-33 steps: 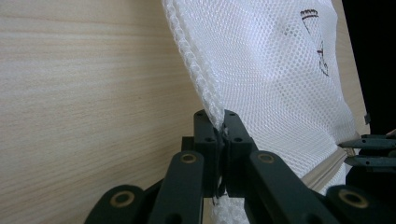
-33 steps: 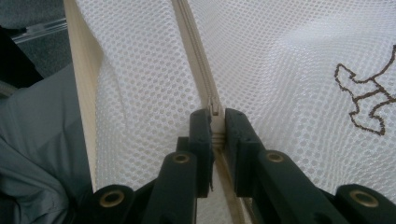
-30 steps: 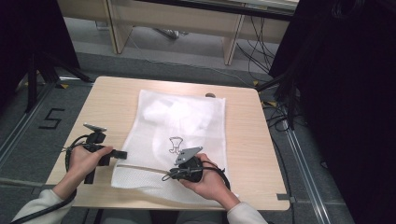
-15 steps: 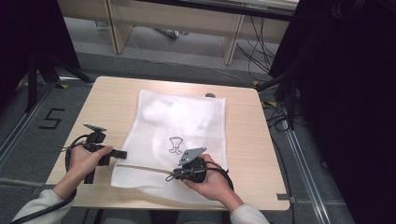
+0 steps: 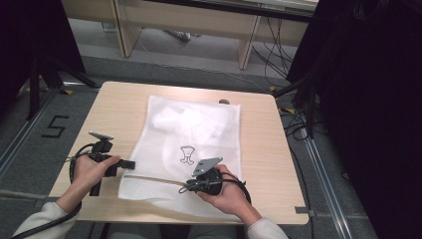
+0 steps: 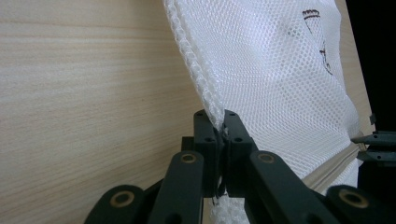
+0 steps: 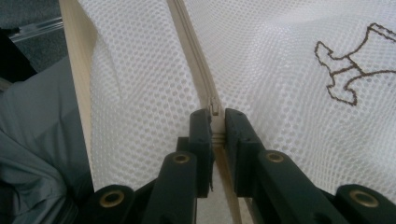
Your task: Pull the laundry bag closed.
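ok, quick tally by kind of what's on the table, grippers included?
White mesh laundry bag: 1
Beige zipper on the bag: 1
Black grippers: 2, the left gripper shut on the bag's edge, the right gripper shut on the zipper pull
Total: 4

White honeycomb-mesh bag (image 5: 194, 144), brown outline print (image 5: 187, 154). Beige zipper (image 7: 205, 100) between black right gripper (image 7: 215, 122) fingers. Pale woodgrain table (image 5: 114, 107).

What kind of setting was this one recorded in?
Probably a lab or recording studio, not a home: a small wooden table ringed by black curtains, loose cables on the floor, and a taped "5" beside it.
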Action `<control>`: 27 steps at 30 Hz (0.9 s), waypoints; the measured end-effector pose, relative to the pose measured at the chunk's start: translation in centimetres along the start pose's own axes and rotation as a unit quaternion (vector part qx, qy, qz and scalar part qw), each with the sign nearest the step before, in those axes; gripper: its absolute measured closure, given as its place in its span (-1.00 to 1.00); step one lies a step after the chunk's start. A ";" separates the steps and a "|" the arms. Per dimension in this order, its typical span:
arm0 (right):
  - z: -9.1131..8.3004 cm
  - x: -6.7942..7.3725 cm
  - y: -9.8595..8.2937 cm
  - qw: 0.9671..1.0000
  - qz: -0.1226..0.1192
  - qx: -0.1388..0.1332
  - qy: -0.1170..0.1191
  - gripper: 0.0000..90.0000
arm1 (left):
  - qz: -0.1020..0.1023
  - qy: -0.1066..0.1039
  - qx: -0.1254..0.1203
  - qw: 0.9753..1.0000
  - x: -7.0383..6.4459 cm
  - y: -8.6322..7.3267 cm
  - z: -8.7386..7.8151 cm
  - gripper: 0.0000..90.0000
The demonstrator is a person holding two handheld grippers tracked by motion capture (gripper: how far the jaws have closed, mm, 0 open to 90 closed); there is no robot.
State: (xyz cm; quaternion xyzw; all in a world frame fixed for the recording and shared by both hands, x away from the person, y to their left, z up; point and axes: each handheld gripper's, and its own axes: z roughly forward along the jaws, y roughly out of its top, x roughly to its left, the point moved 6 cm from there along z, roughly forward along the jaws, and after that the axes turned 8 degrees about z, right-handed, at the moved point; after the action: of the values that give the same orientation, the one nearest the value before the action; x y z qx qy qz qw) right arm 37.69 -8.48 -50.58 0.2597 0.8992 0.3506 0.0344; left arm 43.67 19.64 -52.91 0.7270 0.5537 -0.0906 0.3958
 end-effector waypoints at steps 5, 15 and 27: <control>-0.2 -0.2 -0.2 1.000 0.000 -0.001 -0.003 0.84 | -0.001 -0.001 0.000 1.000 0.0 0.0 0.0 0.92; -0.7 -0.4 -0.5 1.000 0.006 -0.001 -0.004 0.84 | -0.021 0.000 -0.001 1.000 -0.2 0.0 0.0 0.91; -1.1 -0.6 -0.8 1.000 0.008 -0.001 -0.009 0.84 | 0.001 0.001 -0.001 1.000 0.1 0.0 0.0 0.91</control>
State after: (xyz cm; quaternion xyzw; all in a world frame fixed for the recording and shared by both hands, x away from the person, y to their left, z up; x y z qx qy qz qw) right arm 37.62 -9.95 -50.38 0.2703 0.8963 0.3492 0.0397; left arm 43.76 19.75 -52.96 0.7275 0.5531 -0.0891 0.3962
